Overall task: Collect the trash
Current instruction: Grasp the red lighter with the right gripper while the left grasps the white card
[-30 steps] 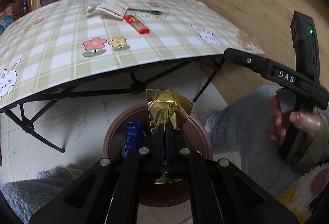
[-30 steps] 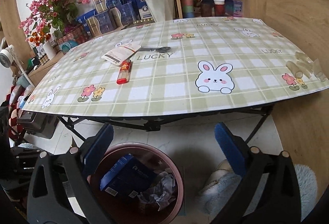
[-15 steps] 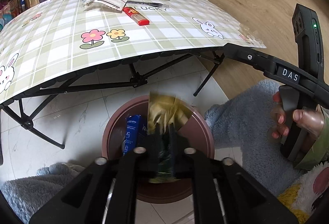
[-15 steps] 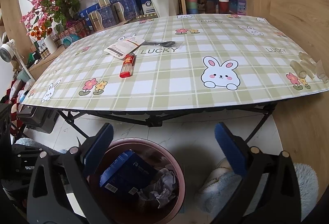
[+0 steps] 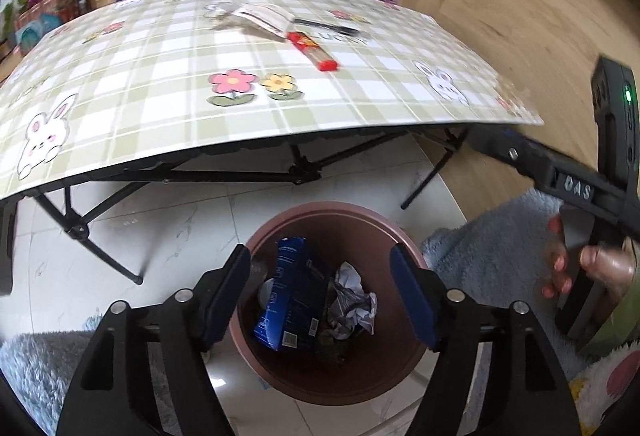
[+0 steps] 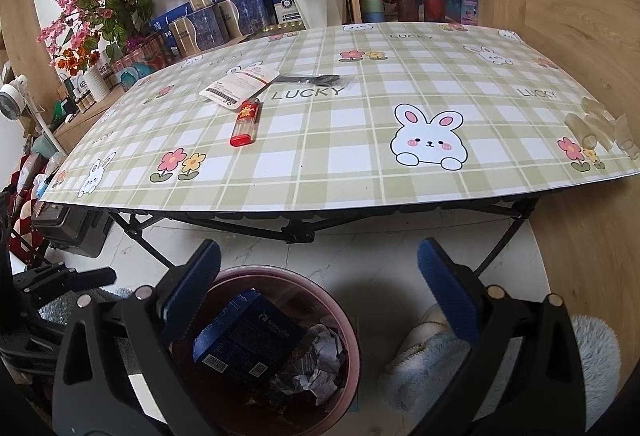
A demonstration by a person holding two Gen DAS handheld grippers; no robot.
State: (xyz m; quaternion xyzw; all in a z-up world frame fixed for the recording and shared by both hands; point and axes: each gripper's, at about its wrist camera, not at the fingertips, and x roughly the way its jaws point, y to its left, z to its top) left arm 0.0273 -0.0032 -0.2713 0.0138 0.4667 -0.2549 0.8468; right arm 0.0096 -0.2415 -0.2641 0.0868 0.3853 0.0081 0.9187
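A brown round bin (image 5: 334, 207) stands on the floor in front of the low table. Inside it lie a blue box (image 5: 294, 296) and crumpled paper (image 5: 354, 300). My left gripper (image 5: 320, 256) hangs right above the bin; its jaws are opening and nothing is between them. I cannot make out the gold wrapper. My right gripper (image 6: 318, 252) stands open and empty above the bin's (image 6: 276, 271) right rim and the floor. On the table lie a red lighter (image 6: 245, 122), a white packet (image 6: 240, 86) and a dark wrapped utensil (image 6: 314, 79).
The folding table (image 6: 360, 180) has a green checked cover and black legs. Clear plastic pieces (image 6: 596, 126) lie at its right edge. Boxes, cups and flower pots line the wall behind. A hand (image 5: 592, 268) holds the right gripper's handle over a fluffy grey rug (image 5: 492, 260).
The left jaws went from shut on a gold wrapper to wide apart, and the wrapper is gone from between them. The right gripper kept still.
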